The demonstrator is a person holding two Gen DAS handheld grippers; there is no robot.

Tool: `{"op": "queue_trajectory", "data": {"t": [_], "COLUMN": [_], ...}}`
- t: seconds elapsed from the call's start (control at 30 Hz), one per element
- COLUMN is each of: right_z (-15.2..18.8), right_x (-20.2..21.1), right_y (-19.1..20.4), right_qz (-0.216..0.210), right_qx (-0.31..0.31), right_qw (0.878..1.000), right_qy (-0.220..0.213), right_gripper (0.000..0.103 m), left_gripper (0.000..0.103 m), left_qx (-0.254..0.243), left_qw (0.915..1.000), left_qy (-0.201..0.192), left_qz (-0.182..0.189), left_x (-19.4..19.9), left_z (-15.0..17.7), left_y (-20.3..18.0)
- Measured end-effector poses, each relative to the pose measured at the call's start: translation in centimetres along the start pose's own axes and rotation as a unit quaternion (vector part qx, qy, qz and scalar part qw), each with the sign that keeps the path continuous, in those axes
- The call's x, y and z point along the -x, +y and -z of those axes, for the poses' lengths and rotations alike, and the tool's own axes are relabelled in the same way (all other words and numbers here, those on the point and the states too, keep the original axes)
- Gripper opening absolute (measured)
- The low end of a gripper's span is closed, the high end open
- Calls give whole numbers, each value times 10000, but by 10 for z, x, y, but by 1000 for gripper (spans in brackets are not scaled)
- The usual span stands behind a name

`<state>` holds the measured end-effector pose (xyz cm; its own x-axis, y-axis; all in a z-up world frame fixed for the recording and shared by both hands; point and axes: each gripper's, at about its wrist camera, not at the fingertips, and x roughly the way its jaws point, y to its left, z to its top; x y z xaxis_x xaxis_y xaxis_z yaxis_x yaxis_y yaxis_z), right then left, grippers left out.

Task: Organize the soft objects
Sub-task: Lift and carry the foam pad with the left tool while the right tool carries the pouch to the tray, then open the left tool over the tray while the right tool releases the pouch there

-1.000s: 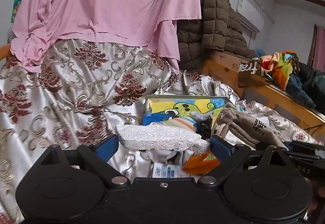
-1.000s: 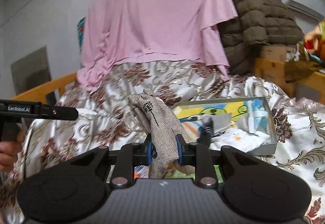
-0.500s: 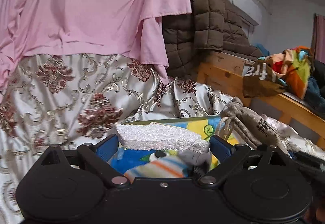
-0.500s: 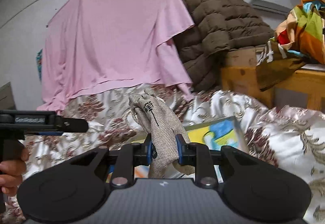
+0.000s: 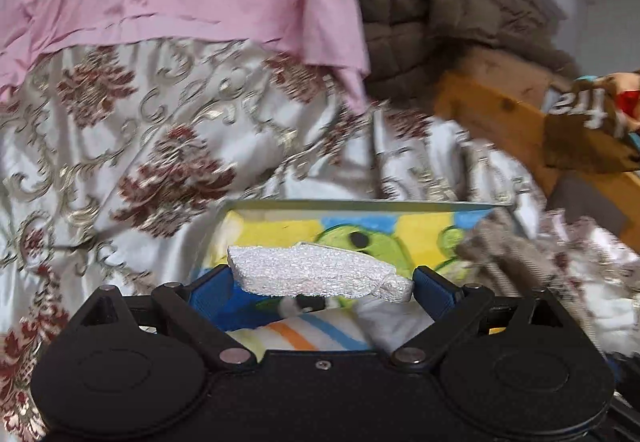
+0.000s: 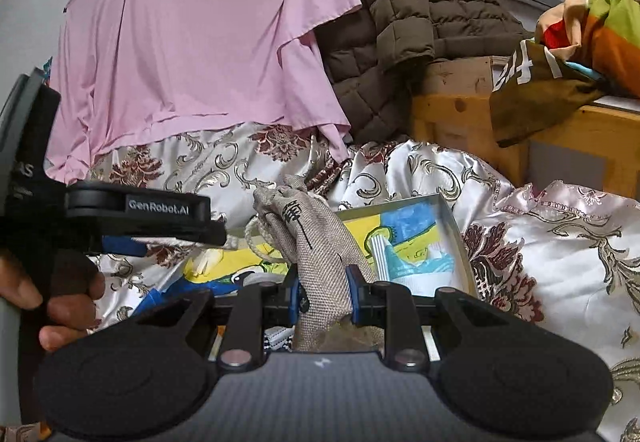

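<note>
My left gripper (image 5: 320,284) is shut on a flat white foam piece (image 5: 316,274) and holds it over the open box (image 5: 360,206) with the yellow and blue cartoon lining. A striped soft item (image 5: 296,334) lies in the box under it. My right gripper (image 6: 322,296) is shut on a beige woven drawstring pouch (image 6: 316,242), held upright above the same box (image 6: 452,230). The pouch also shows blurred in the left wrist view (image 5: 508,254). The left gripper's body (image 6: 136,213) appears at the left of the right wrist view.
The box rests on a silky floral bedspread (image 6: 560,250). A pink cloth (image 6: 208,41) and a brown quilted jacket (image 6: 404,13) hang behind. A wooden frame (image 6: 472,113) with colourful clothes (image 6: 592,21) stands at the right. White and blue packets (image 6: 416,266) lie in the box.
Both grippers have moved in over the box, each keeping its hold. The box now fills more of both views and the left view is motion-blurred.
</note>
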<state>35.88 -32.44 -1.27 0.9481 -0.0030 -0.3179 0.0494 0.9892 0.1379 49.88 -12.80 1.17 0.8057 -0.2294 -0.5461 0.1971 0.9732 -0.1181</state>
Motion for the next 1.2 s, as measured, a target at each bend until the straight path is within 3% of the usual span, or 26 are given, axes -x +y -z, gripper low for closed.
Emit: {"op": "queue_trajectory", "data": {"t": [0.27, 0.6, 0.7, 0.97, 1.03, 1.2], "right_z": [4, 1, 0, -7, -10, -18], "right_x": [-10, -7, -4, 8, 14, 33], "right_y": [11, 12, 11, 4, 3, 2], "right_qz": [-35, -19, 7, 19, 1, -26], "right_qx": [236, 266, 249, 172, 130, 88], "right_qw": [9996, 9996, 9997, 9999, 9999, 9997], "right_qy": [116, 118, 77, -11, -72, -242], "right_gripper": [32, 45, 55, 64, 71, 81], "left_gripper": [96, 98, 100, 101, 102, 102], "left_qx": [-60, -58, 39, 100, 66, 11], "left_qw": [9982, 9963, 9961, 9960, 9965, 9983], "left_qy": [347, 720, 716, 648, 562, 372], "left_qz": [-482, -472, -522, -604, -618, -445], "left_x": [-19, -22, -17, 3, 11, 40], "left_z": [7, 5, 2, -3, -4, 0], "left_y": [10, 9, 12, 18, 19, 25]}}
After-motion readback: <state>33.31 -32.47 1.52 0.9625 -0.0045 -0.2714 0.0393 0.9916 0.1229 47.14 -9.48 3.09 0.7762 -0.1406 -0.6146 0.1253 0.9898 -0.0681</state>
